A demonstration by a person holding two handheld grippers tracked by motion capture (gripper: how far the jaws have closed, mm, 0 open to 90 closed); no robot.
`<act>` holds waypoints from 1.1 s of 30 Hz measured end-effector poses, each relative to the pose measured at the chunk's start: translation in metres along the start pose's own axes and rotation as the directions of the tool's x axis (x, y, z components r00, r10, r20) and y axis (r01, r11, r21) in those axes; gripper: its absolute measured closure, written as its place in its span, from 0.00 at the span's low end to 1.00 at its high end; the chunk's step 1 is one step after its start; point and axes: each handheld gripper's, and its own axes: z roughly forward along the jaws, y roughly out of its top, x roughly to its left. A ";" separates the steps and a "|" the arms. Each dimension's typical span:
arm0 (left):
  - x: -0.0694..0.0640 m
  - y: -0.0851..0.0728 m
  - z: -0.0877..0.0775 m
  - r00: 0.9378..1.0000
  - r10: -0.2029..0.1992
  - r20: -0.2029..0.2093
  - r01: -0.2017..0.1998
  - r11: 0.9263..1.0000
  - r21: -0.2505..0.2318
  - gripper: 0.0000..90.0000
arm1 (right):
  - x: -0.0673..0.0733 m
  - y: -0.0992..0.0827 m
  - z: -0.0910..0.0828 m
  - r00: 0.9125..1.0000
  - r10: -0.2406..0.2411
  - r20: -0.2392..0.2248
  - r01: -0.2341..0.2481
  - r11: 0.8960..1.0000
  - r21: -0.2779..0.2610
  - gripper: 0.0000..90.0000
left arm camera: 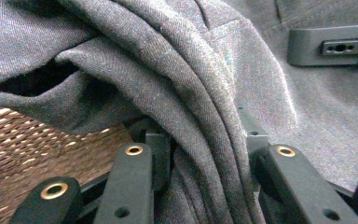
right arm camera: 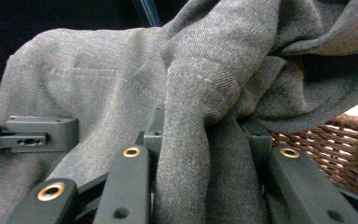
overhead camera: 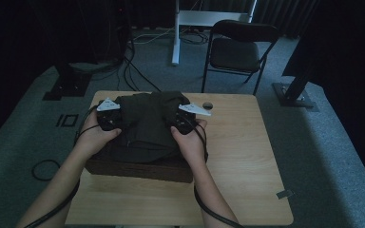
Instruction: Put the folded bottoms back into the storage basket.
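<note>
Now the dark garment (overhead camera: 149, 126) is clamped at opposite sides by the left gripper (overhead camera: 110, 119) and right gripper (overhead camera: 184, 121), stretched crosswise directly over the wicker basket (overhead camera: 138, 167).

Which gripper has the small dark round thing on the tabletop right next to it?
The right gripper, clamped on the dark grey cloth: the small dark round object lies just beyond it. The left gripper grips the cloth's opposite side.
</note>
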 end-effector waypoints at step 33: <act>0.020 -0.049 0.064 0.998 0.010 -0.064 0.002 0.984 0.179 0.74 | -0.013 -0.054 0.060 0.998 -0.019 0.053 0.008 0.978 0.208 0.71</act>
